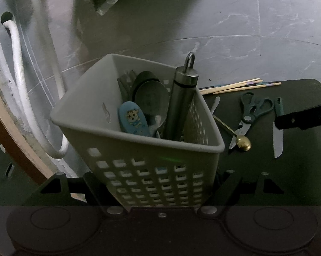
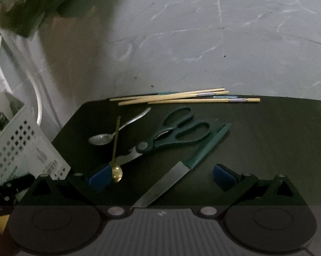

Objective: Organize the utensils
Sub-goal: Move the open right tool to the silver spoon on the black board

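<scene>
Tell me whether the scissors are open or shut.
Shut. The scissors lie flat on the dark mat, handle loops close together, blades together.

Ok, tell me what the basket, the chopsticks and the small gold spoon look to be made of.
Basket: looks like matte grey-white moulded plastic, given its square punched holes and rounded rim.
Chopsticks: probably bamboo or wood, pale tan and unglossed, with coloured bands near one end.
Small gold spoon: seems to be metal with a brass or gold-tone finish; its bowl gives a bright highlight. Whether plated or solid can't be told.
</scene>
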The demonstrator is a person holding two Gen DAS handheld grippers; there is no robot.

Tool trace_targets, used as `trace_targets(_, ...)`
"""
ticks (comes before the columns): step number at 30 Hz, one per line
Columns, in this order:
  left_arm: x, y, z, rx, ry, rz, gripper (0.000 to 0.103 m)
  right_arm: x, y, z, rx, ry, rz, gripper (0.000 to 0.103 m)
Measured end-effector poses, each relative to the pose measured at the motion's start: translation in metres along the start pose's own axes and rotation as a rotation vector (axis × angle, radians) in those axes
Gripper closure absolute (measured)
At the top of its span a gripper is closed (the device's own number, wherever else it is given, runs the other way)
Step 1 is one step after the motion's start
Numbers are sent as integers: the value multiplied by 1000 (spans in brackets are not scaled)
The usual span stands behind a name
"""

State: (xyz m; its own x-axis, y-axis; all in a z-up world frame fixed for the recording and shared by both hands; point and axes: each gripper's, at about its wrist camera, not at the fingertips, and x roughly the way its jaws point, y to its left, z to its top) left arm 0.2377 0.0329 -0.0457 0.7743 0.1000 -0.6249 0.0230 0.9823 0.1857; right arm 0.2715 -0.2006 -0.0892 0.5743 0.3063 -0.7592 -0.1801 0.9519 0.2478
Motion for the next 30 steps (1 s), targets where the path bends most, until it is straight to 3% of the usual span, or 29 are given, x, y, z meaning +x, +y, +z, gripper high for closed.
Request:
trace_targets(7,-2,0,-1,-9,0,10,21,20,19,9,-120,14,54,0)
trace_targets(20,-3,-1,-2,-11,-5,23,21,61,82,27,-550,-16,70,1)
trace_targets(30,-2,-1,-4,-12,-4,25,21,83,108,1,-792,-126,24,19)
